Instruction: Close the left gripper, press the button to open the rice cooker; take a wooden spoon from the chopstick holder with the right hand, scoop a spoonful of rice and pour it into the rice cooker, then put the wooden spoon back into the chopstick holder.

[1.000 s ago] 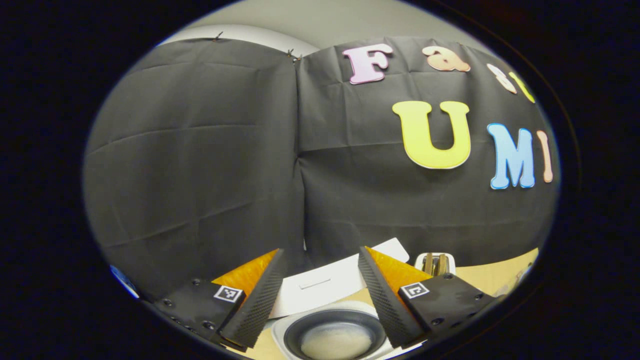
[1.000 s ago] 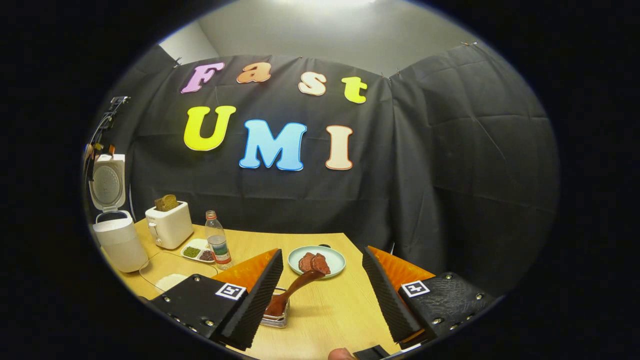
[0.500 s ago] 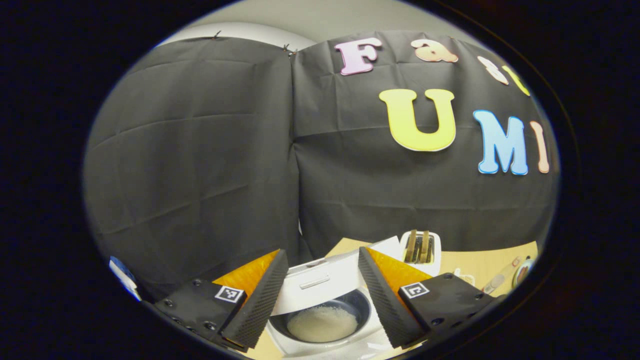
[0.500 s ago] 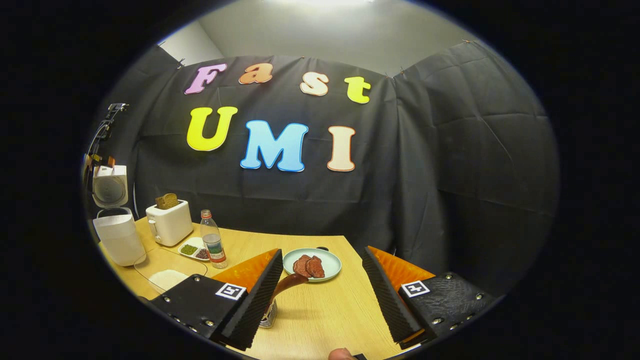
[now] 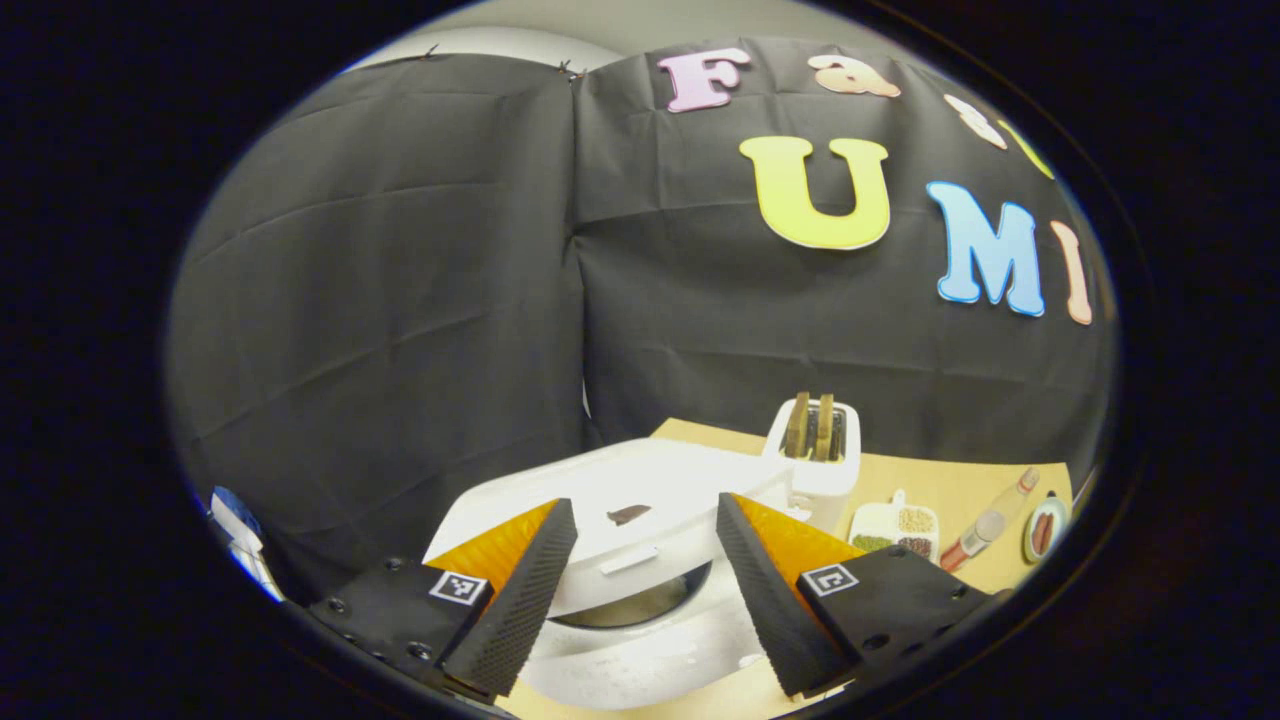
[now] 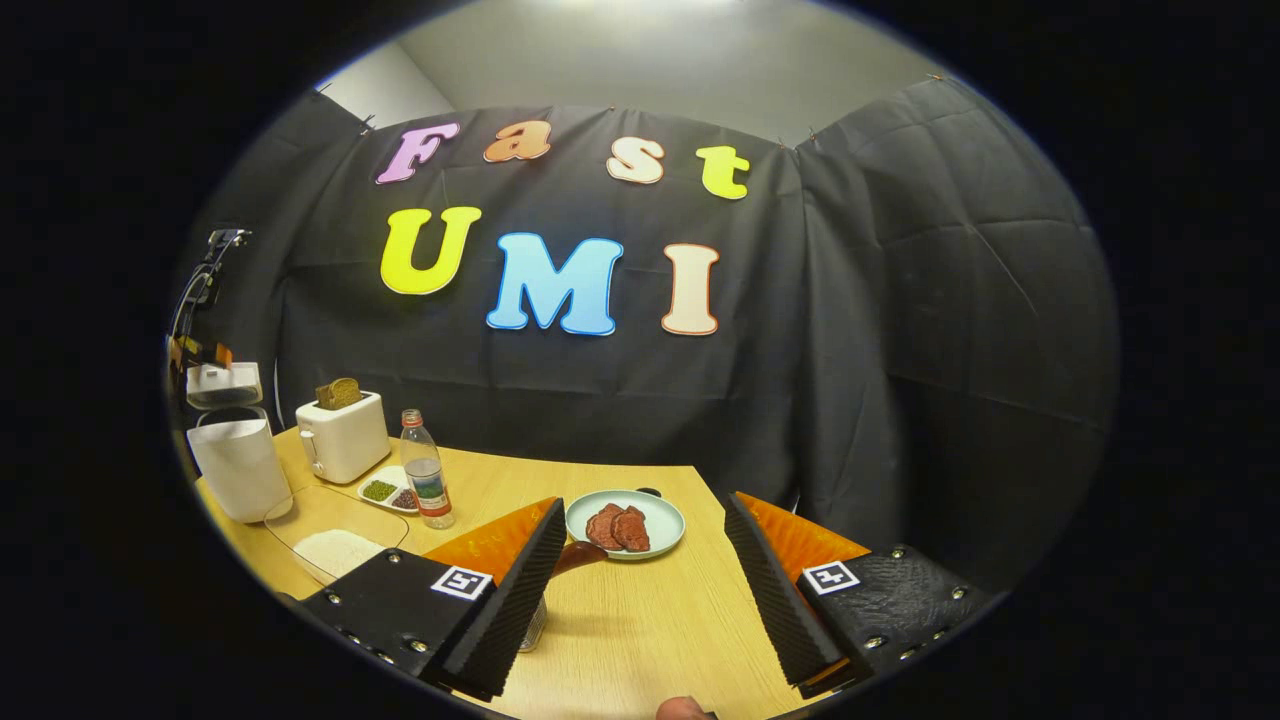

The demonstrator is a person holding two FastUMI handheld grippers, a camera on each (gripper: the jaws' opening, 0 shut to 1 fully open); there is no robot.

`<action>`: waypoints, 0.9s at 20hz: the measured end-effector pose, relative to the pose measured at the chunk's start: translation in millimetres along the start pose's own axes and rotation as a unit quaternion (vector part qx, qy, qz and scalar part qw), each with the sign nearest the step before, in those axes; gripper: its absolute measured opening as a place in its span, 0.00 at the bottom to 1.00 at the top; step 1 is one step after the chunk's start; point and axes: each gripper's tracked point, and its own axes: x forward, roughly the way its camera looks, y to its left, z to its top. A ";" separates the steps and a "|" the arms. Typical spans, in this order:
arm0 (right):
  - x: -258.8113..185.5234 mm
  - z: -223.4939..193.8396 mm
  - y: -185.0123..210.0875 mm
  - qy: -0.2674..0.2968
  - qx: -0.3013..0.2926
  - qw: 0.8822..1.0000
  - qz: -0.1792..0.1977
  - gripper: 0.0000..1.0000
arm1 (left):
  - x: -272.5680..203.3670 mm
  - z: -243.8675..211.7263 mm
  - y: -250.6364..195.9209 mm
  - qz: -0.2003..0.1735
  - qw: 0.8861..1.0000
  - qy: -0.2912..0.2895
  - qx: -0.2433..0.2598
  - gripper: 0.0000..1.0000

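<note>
Rice cooker [image 5: 640, 560] is blocking the gap ahead of the left tongs [image 5: 640, 590], while bare worktop [image 6: 650, 620] is lying open between the right tongs [image 6: 640, 590].
</note>
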 end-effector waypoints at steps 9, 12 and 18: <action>7.7 -10.2 1.8 0.011 0.005 1.000 0.011 0.97 | -7.4 -54.7 -9.6 0.008 0.999 0.039 0.018 0.98; 11.4 -9.9 6.4 0.011 0.003 1.000 0.019 0.97 | -10.5 -78.5 -10.4 0.005 0.998 0.058 0.015 1.00; 16.0 -8.9 13.1 0.010 0.003 1.000 0.026 0.97 | -10.5 -94.5 -9.9 -0.008 0.995 0.088 -0.041 0.98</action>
